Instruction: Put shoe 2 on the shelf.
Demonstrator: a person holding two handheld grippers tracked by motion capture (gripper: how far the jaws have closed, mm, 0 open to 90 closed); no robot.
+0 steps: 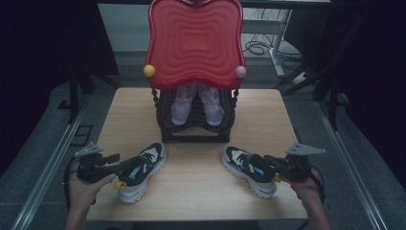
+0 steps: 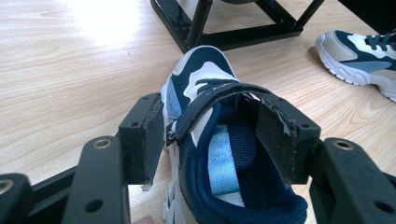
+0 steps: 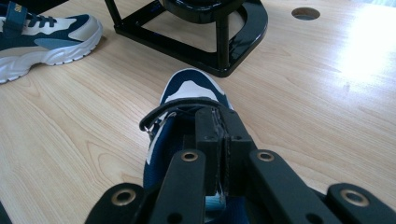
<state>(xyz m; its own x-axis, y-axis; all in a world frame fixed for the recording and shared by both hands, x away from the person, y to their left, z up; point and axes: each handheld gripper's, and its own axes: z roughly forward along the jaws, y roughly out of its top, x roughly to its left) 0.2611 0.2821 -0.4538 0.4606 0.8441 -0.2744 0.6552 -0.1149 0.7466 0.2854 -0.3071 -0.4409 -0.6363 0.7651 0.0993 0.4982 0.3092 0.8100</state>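
Observation:
Two navy-and-white sneakers lie on the wooden table (image 1: 201, 191). My left gripper (image 1: 125, 168) (image 2: 215, 109) straddles the left sneaker (image 1: 143, 170) (image 2: 201, 70) at its opening. One pad presses its outer side and the other sits at the far side, under the raised strap. My right gripper (image 1: 265, 163) (image 3: 219, 116) is over the opening of the right sneaker (image 1: 244, 165) (image 3: 191, 88), pads together just behind the looped strap. Whether they pinch a thin part of that shoe is hidden. Each gripper view also shows the other sneaker (image 2: 359, 56) (image 3: 42, 37).
A black shoe rack (image 1: 196, 136) (image 2: 233, 37) (image 3: 210, 56) stands at the table's middle back, with a red wavy top (image 1: 195, 38) and a purple pair (image 1: 196, 103) inside. A round hole (image 3: 306, 13) is in the tabletop. Bare wood lies between the sneakers.

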